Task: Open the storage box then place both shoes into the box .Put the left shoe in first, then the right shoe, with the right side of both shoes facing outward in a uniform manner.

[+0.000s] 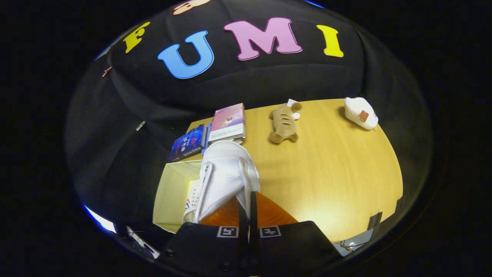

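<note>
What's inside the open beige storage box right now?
A white shoe held in the shut gripper hangs over the box; another shoe's edge shows beneath. The white shoe covers the rest.

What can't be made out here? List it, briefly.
Gripper view:
- Box bottom: hidden by the shoe the gripper pinches.
- Second shoe in the box: mostly covered by the held shoe; left or right unclear.
- Held shoe's near end: behind the fingers.
- White lump: too small to identify.
</note>
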`<state>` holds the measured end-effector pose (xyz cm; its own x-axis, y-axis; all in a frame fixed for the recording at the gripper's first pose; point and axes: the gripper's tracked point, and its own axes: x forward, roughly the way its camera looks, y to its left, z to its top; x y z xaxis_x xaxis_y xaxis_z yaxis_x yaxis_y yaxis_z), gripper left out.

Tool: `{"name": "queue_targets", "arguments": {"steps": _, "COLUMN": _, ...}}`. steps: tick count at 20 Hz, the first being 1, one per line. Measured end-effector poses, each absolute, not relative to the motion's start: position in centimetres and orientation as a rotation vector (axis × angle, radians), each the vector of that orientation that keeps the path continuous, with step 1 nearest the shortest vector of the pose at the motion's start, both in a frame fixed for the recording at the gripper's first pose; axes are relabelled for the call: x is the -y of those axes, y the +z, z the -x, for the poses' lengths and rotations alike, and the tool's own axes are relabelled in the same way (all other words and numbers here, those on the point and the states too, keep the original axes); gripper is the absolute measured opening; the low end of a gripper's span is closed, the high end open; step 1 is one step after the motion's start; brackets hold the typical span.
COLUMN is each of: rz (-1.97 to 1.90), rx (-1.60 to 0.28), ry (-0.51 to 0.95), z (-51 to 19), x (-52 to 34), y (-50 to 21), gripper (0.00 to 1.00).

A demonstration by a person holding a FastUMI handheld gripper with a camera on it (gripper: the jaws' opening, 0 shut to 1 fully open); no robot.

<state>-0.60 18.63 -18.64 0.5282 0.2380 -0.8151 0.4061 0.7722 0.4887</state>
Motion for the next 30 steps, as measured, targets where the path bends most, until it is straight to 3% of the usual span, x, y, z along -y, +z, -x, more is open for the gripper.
{"name": "queue_targets", "arguments": {"steps": 5, "rz": -0.744, "rx": -1.071, "ry": -0.077, "z": -3.7, "x": -27.0, "y": -16.8, "gripper": 0.05}}
{"name": "queue_targets", "arguments": {"steps": 15, "rz": -0.608, "rx": -1.235, "ry": -0.096, "z": -4.9, "x": -36.4, "y": -22.6, "gripper": 0.05}}
{"name": "queue_targets", "arguments": {"steps": 16, "rz": -0.623, "rx": -1.217, "ry": -0.093, "z": -5.4, "x": -36.8, "y": -22.5, "gripper": 0.12}}
{"name": "queue_targets", "arguments": {"steps": 21, "rz": -0.531, "rx": -1.135, "ry": -0.067, "z": -6.3, "x": -36.6, "y": -20.3, "gripper": 0.92}}
{"name": "queue_targets", "arguments": {"steps": 22, "rz": -0.529, "rx": -1.134, "ry": -0.065, "z": -6.2, "x": -37.0, "y": -20.4, "gripper": 1.0}}
{"name": "queue_targets", "arguments": {"steps": 30, "rz": -0.592, "rx": -1.062, "ry": -0.043, "z": -5.1, "x": -35.2, "y": -18.2, "gripper": 1.0}}
